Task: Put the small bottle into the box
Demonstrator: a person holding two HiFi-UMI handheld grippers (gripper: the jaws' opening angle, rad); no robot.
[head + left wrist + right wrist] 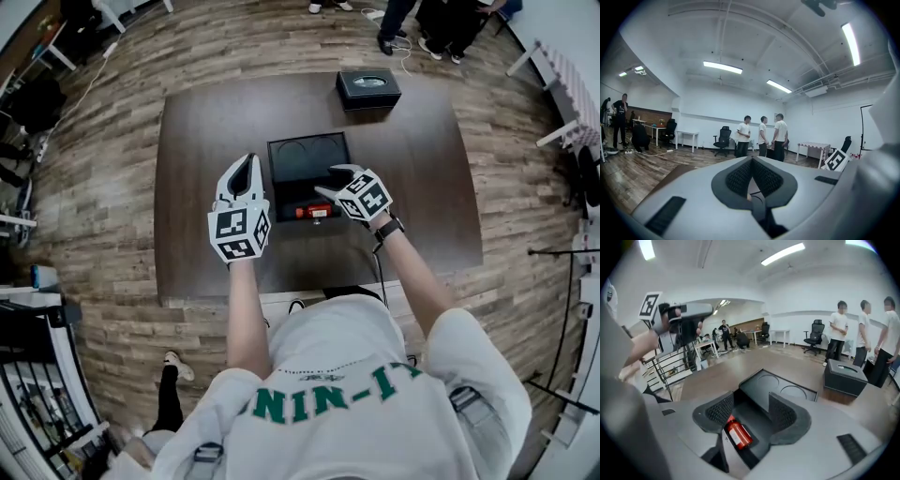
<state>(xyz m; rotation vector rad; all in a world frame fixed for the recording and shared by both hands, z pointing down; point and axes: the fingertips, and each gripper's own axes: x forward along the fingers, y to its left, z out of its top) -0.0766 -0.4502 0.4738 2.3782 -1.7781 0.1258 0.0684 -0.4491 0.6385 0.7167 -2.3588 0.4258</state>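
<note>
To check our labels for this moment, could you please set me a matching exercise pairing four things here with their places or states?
Things:
1 small bottle
2 left tool
3 right tool
4 tissue box

Places or states:
A at the far edge of the table
B jaws apart, above the open box
C jaws together, nothing between them
D lying on its side inside the open box

Pairs: 1-D; 2-C; 3-B; 4-A
</note>
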